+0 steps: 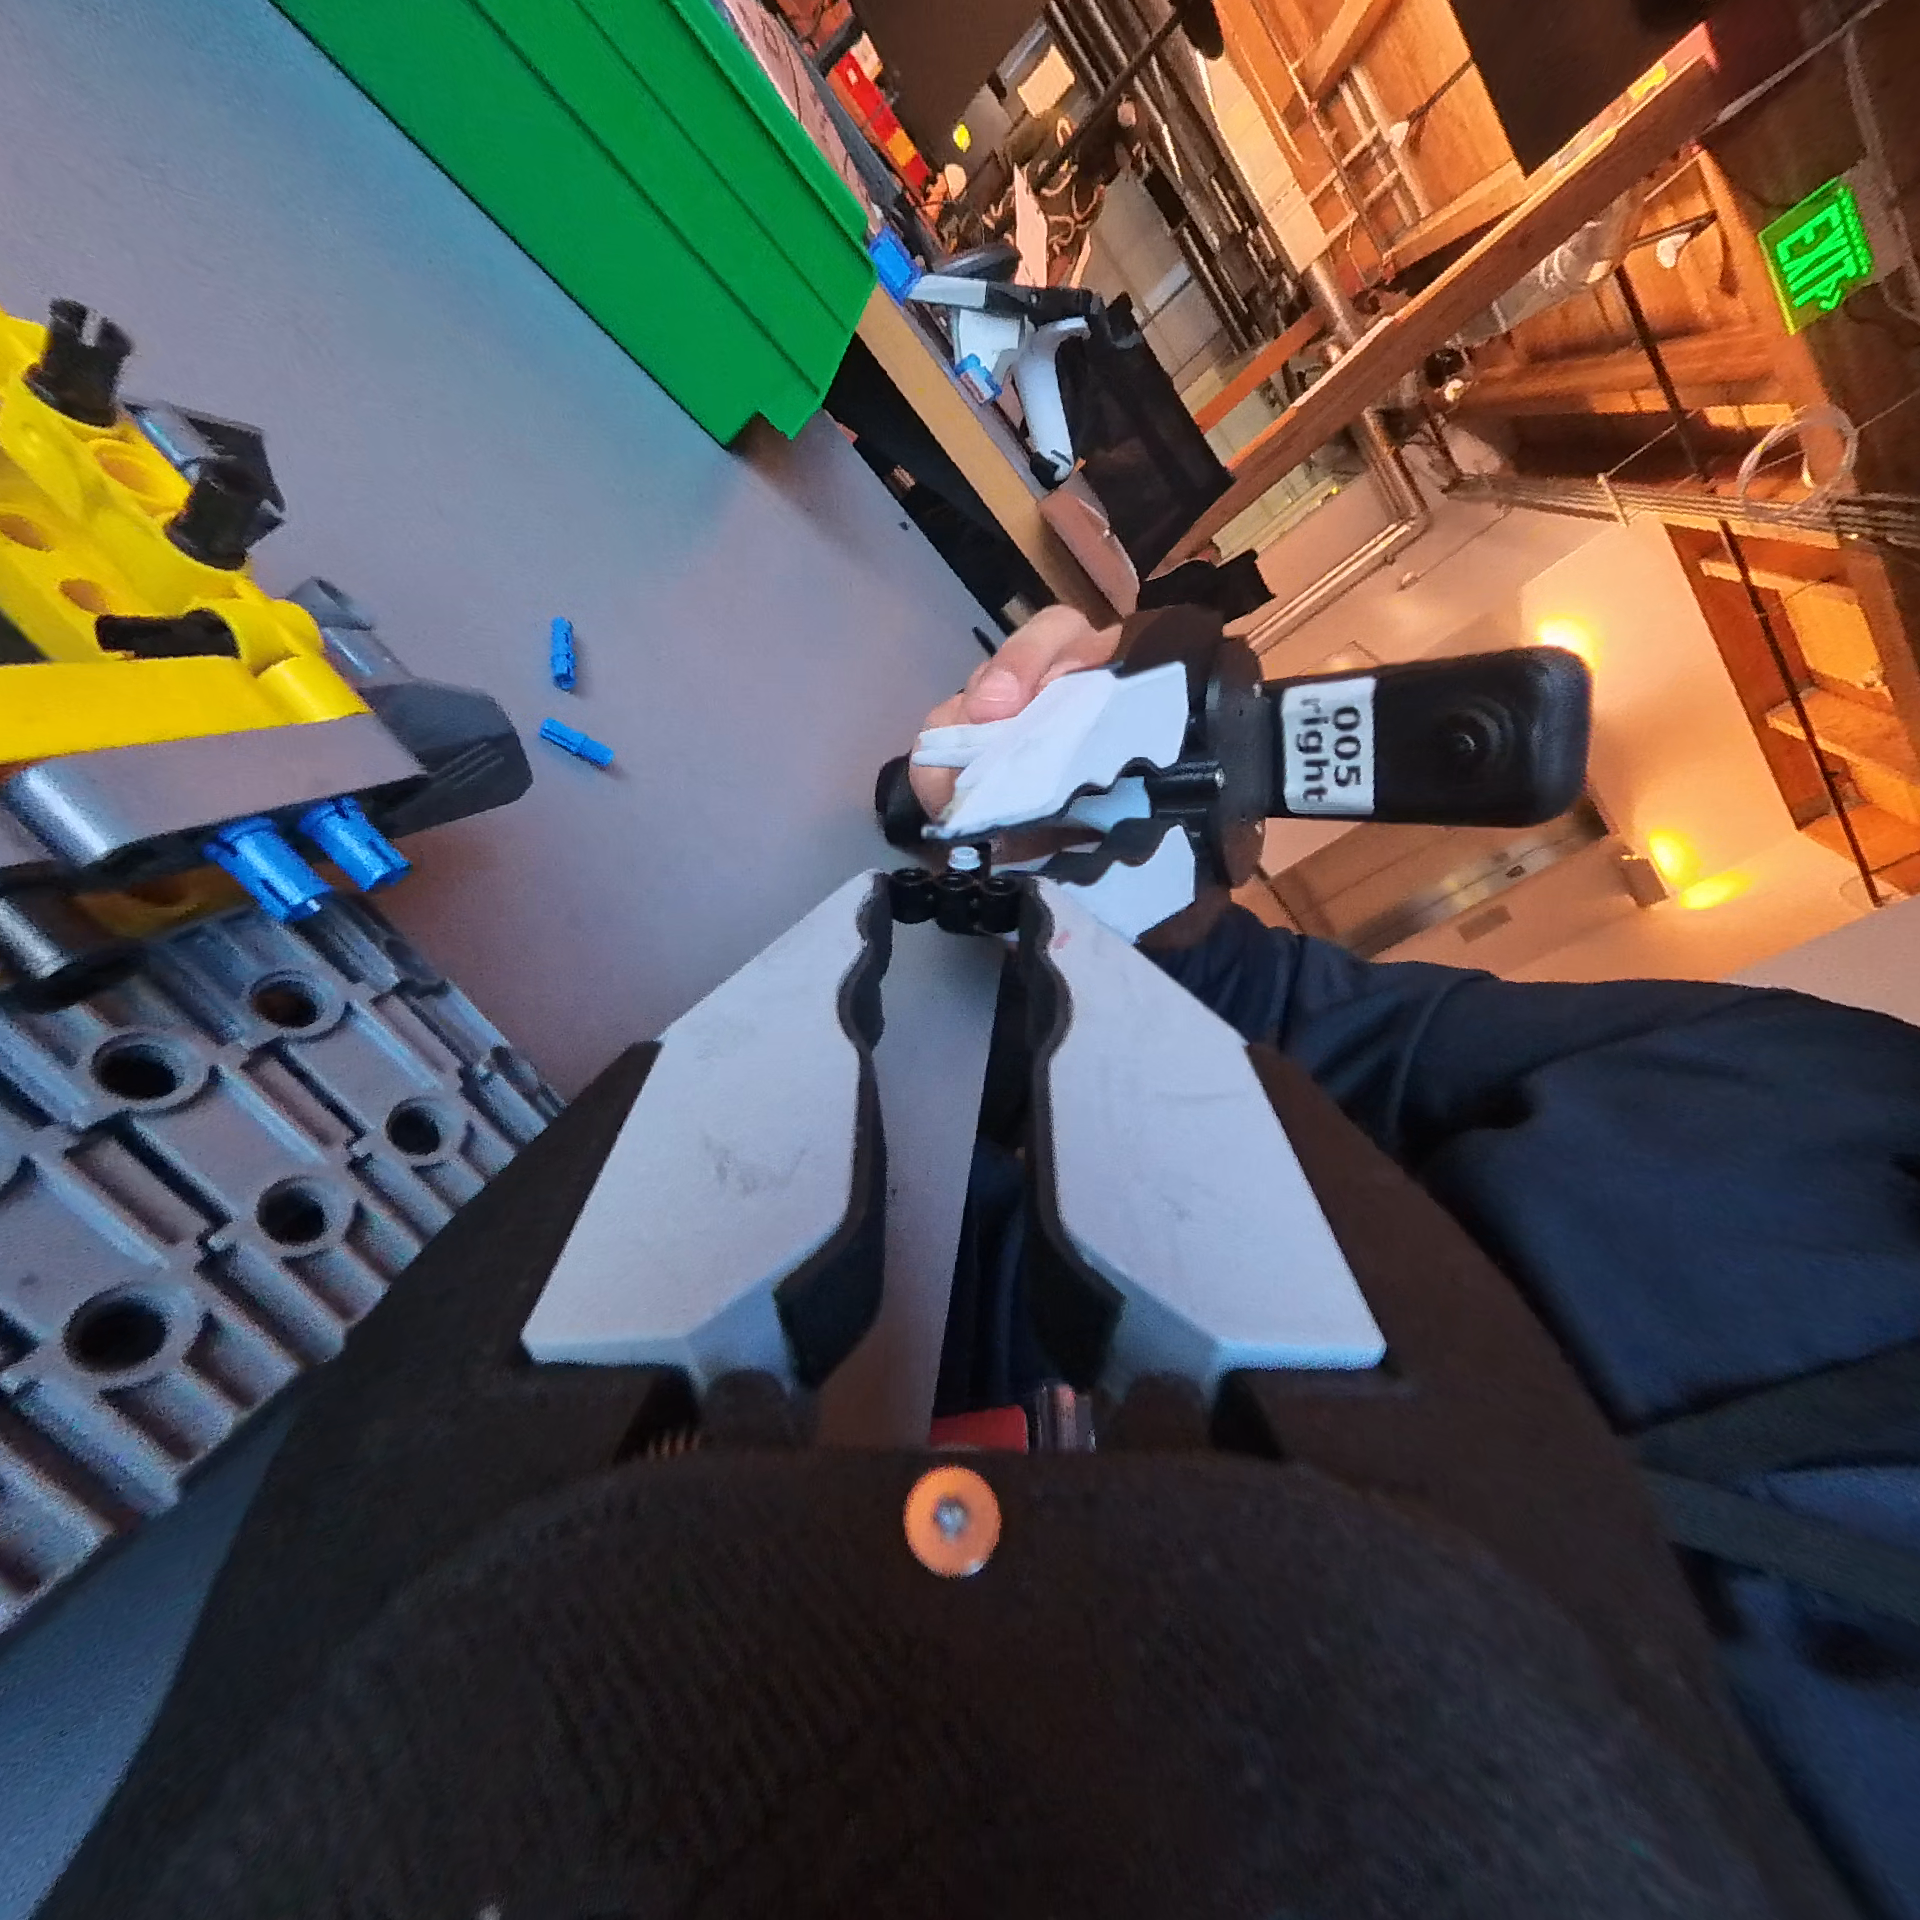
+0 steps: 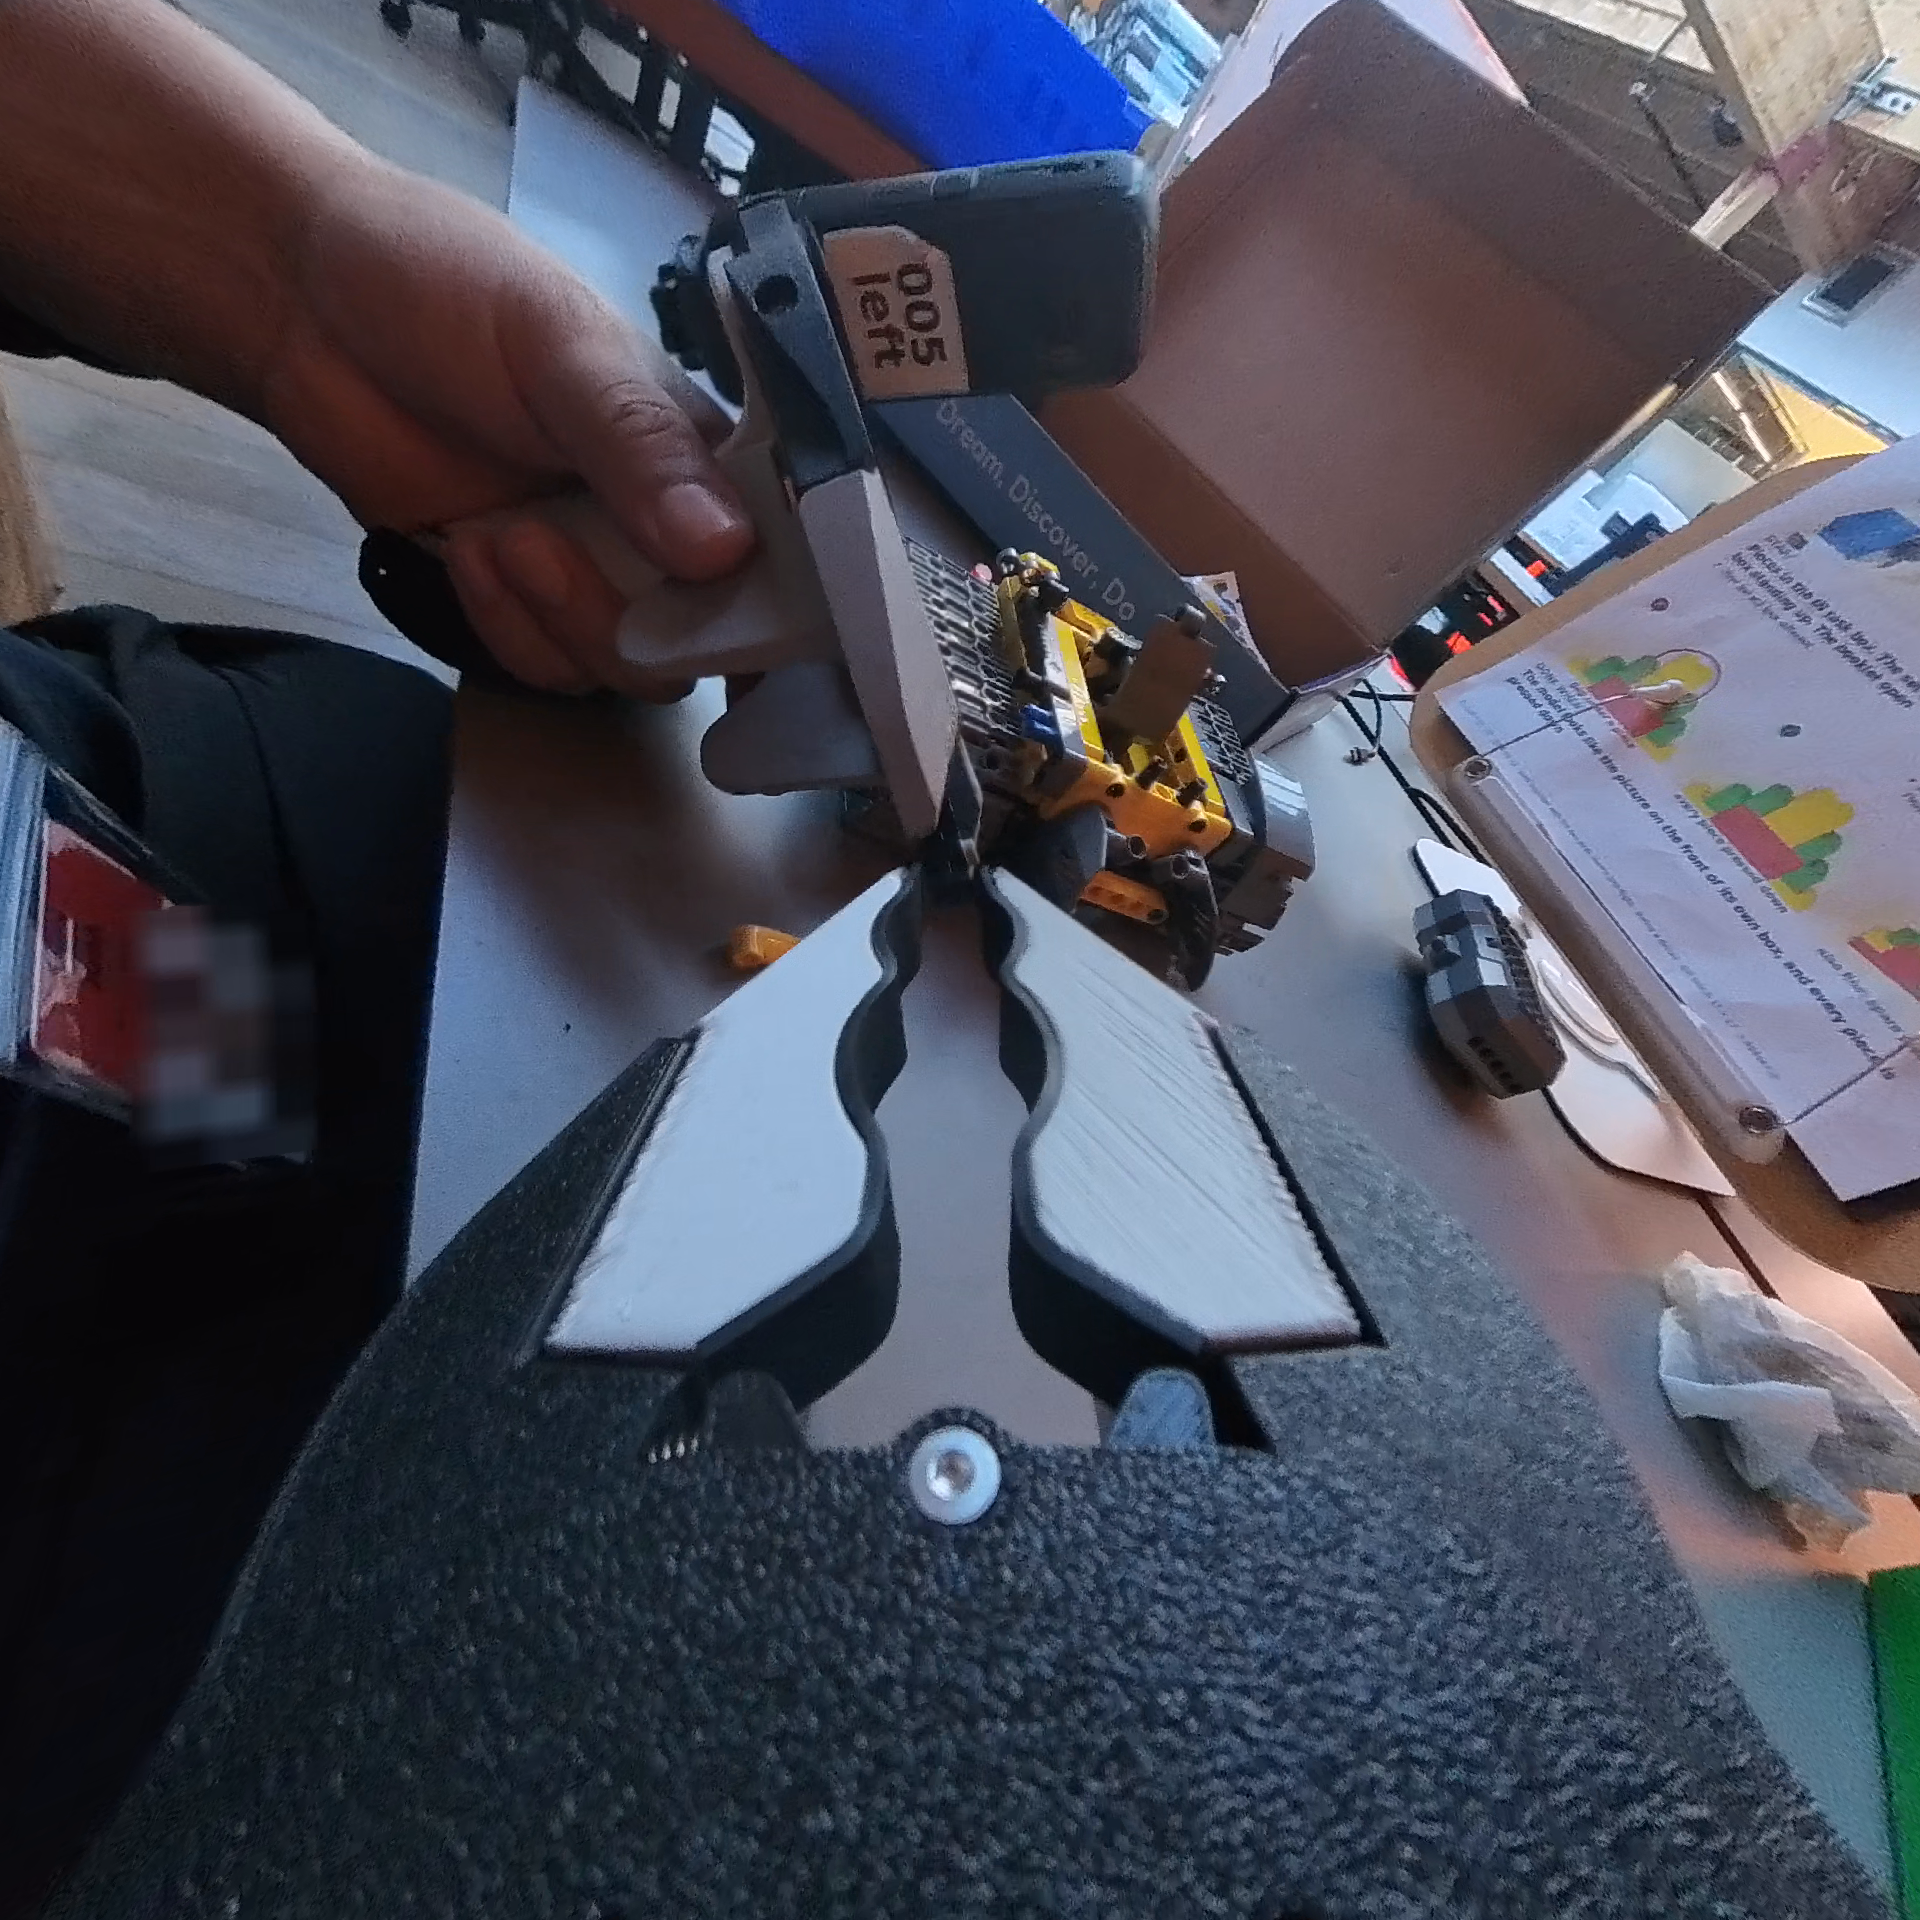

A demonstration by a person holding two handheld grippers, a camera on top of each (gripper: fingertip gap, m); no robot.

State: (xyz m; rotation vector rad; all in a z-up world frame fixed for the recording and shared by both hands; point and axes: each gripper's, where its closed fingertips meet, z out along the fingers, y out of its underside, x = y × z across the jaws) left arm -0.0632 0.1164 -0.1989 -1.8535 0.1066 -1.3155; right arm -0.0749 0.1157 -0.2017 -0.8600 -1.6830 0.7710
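My left gripper (image 1: 954,902) is shut on a small black beam with round holes (image 1: 951,896), held above the grey table (image 1: 499,436). My right gripper (image 2: 951,881) is tip to tip with it, jaws nearly closed on a small pale pin (image 1: 966,857) that sits at the beam's top. In the left wrist view the right gripper (image 1: 940,831) comes in from the right, held by a hand (image 1: 1023,665). In the right wrist view the left gripper (image 2: 940,831) comes down from above. A yellow and grey brick-built vehicle (image 2: 1122,769) stands just behind the tips.
Two loose blue pins (image 1: 566,696) lie on the table beside the vehicle (image 1: 156,582). A green bin (image 1: 623,187) stands at the back. An orange piece (image 2: 758,945), a grey block (image 2: 1475,997), an instruction sheet (image 2: 1714,831), a crumpled tissue (image 2: 1787,1392) and a brown box (image 2: 1403,364) are nearby.
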